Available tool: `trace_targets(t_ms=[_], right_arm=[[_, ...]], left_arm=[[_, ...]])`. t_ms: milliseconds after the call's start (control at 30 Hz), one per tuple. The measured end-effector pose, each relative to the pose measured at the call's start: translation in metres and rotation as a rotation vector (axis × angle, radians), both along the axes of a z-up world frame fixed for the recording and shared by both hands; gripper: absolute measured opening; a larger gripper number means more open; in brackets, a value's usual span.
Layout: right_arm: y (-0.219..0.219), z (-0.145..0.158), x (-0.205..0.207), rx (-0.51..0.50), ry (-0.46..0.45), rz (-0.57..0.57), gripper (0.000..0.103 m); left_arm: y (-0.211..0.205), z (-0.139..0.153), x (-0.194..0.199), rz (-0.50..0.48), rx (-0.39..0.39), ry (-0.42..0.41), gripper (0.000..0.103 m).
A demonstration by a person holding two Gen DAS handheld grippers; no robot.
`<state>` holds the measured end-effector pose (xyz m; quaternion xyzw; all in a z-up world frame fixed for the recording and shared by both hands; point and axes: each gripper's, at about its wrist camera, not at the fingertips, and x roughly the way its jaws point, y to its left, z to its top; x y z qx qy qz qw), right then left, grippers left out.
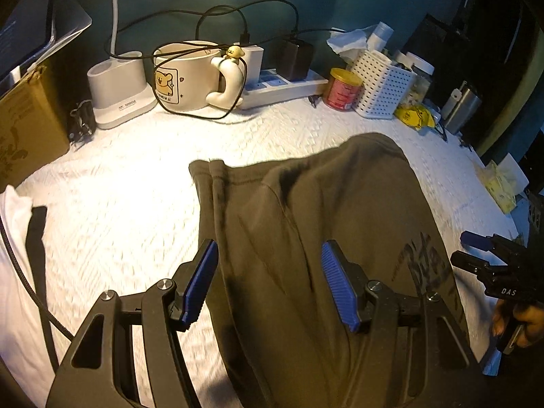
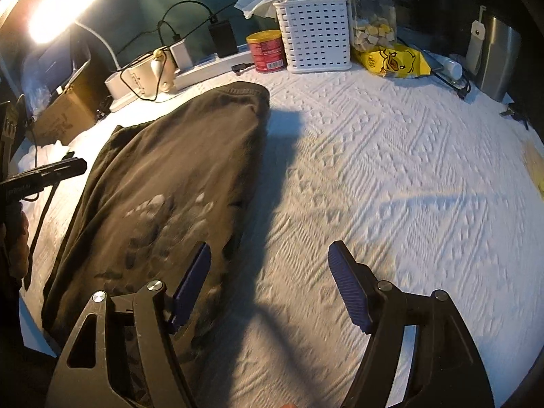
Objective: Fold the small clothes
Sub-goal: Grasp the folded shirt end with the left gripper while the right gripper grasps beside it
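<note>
A dark olive garment (image 1: 340, 197) with a printed graphic lies folded lengthwise on the white textured table cover (image 1: 136, 187). My left gripper (image 1: 270, 282) hovers over its near end with blue pads apart; cloth shows between them, but neither pad visibly presses on it. In the right wrist view the garment (image 2: 176, 163) lies to the left. My right gripper (image 2: 270, 285) stands wide open over the bare cover beside the garment's right edge, with nothing between its fingers. Each gripper shows at the edge of the other's view: the right gripper (image 1: 476, 251), the left gripper (image 2: 68, 166).
Along the back stand a mug (image 1: 183, 74), power strip (image 1: 285, 85), red can (image 1: 341, 90), white basket (image 1: 384, 85), jar (image 2: 372, 17), yellow bag (image 2: 394, 61) and steel container (image 2: 496, 57). A cardboard box (image 1: 27, 119) and white cloth (image 1: 13, 238) lie left.
</note>
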<state>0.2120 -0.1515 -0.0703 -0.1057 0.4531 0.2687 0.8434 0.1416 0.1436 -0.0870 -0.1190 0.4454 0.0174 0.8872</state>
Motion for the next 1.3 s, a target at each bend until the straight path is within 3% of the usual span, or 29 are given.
trace_targets(t_ms=[333,433,500,600,633,733,867,1300], right_arm=[[-0.006,-0.003,0.042,-0.016,-0.013,-0.049,0.075],[-0.007,-0.001,0.056,0.004,-0.015,-0.071,0.075],[-0.001,0.002,0.063,0.030,-0.016,-0.067,0.075],[0.011,0.004,0.072,0.070,-0.021,-0.047,0.075],[0.015,0.004,0.075,0.083,-0.018,-0.040,0.075],[0.030,-0.002,0.086,0.099,-0.003,-0.021,0.075],[0.050,-0.011,0.099,0.122,0.032,0.025,0.075],[0.093,-0.021,0.103,0.122,-0.016,0.182,0.074]], left_arm=[[0.038,-0.015,0.022,0.058,-0.020,-0.030,0.063],[0.048,-0.027,0.031,0.112,0.047,-0.023,0.070],[0.055,-0.035,0.035,0.119,0.009,-0.014,0.070],[0.059,-0.040,0.038,0.106,-0.092,-0.021,0.072],[0.057,-0.039,0.039,0.102,-0.094,-0.029,0.077],[0.049,-0.039,0.045,0.057,-0.124,-0.026,0.078],[0.028,-0.037,0.053,-0.005,-0.113,-0.006,0.078],[-0.007,-0.036,0.063,-0.105,-0.067,-0.005,0.078]])
